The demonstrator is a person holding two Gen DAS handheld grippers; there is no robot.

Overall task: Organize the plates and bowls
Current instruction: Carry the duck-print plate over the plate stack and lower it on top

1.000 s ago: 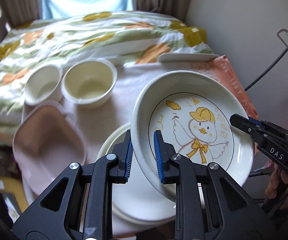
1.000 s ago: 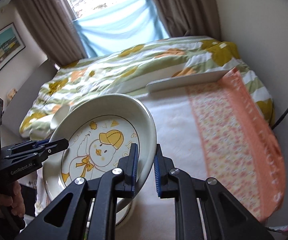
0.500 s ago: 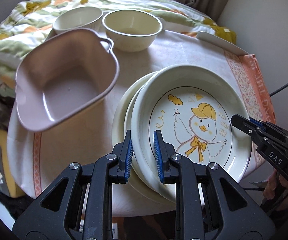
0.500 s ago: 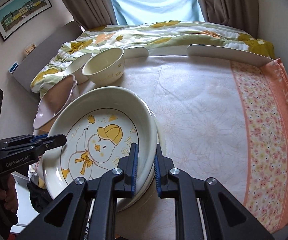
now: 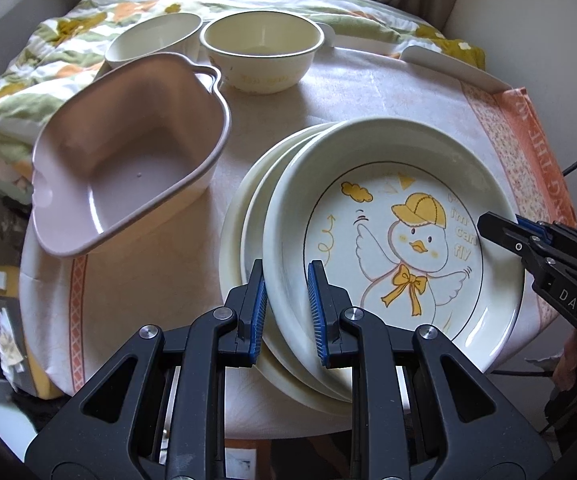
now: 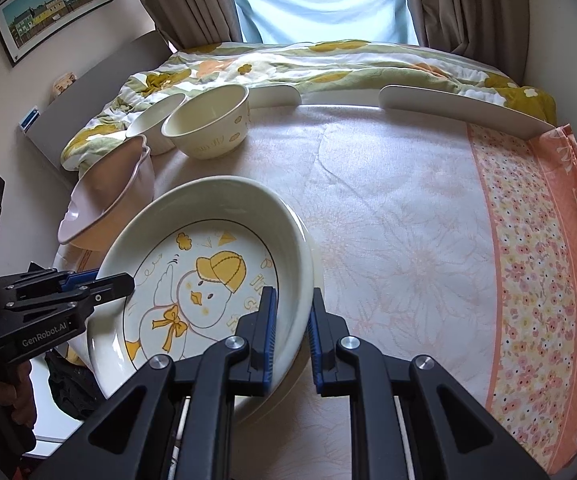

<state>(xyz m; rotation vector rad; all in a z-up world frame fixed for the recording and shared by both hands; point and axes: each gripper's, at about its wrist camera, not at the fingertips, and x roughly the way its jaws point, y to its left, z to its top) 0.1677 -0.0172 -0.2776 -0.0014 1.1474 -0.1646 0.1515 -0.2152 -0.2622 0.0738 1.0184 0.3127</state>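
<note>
A cream duck-print plate (image 5: 400,240) lies on top of a stack of cream plates (image 5: 244,216) near the table's front edge. My left gripper (image 5: 287,308) is shut on the duck plate's left rim. My right gripper (image 6: 291,322) is shut on the opposite rim of the duck plate (image 6: 204,280). Each gripper shows in the other's view, the right one (image 5: 500,228) at the plate's right rim and the left one (image 6: 112,284) at its left rim. Two cream bowls (image 5: 262,56) (image 5: 152,40) stand at the back left.
A pink basin (image 5: 128,148) sits left of the stack. The table has a pale floral cloth (image 6: 408,220) with an orange border (image 6: 548,280). White guard rails (image 6: 456,108) line the far edge. A quilted bed (image 6: 308,60) lies beyond.
Both grippers have lowered the duck plate from a raised, tilted hold down onto the stack of plates. It now lies nearly flat, still held at both rims.
</note>
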